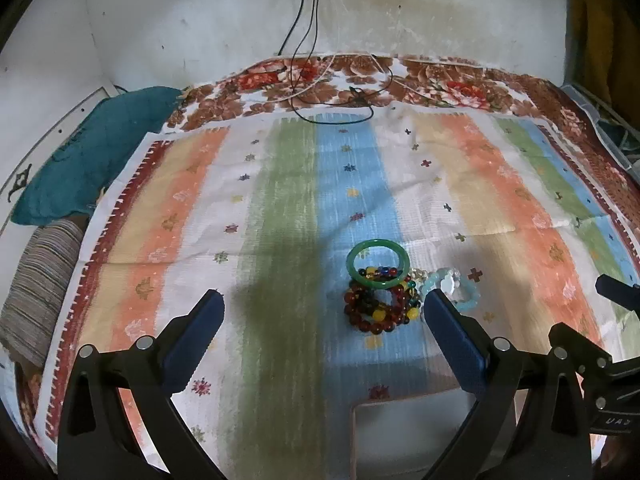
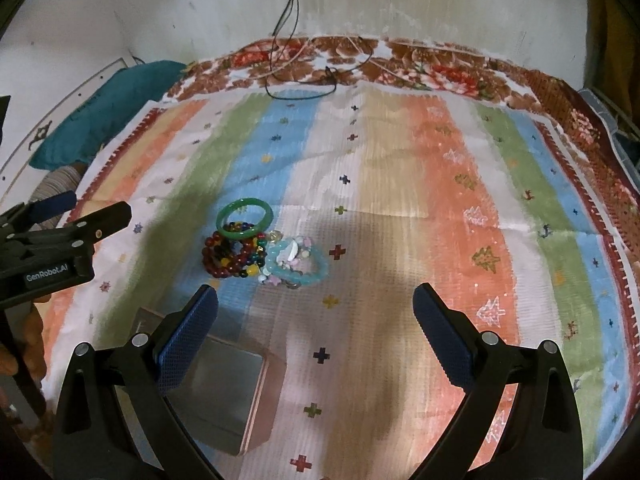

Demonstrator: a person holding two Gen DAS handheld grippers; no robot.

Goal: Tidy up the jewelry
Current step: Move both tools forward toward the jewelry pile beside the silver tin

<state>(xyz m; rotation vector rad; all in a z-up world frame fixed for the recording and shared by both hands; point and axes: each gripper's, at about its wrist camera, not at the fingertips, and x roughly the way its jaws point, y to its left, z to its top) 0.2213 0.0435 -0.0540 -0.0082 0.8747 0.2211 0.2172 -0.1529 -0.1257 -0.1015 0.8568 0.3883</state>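
Observation:
A small heap of jewelry lies on the striped cloth. A green bangle (image 1: 377,263) (image 2: 244,219) leans on dark red and multicoloured bead bracelets (image 1: 378,309) (image 2: 230,254). Beside them lies a pale blue bead bracelet (image 1: 460,292) (image 2: 298,262) with white charms. My left gripper (image 1: 320,304) is open, its fingers wide apart just short of the heap. My right gripper (image 2: 314,300) is open too, a little nearer than the blue bracelet. A shallow box (image 2: 224,392) (image 1: 400,436) with a pinkish rim sits near the front, between the grippers.
The striped cloth (image 2: 400,200) lies over a floral blanket (image 1: 440,80) against a white wall. Black and white cables (image 1: 332,92) trail onto the blanket at the back. A teal pillow (image 1: 88,156) sits at the far left. A hand (image 2: 32,344) holds the left gripper's handle.

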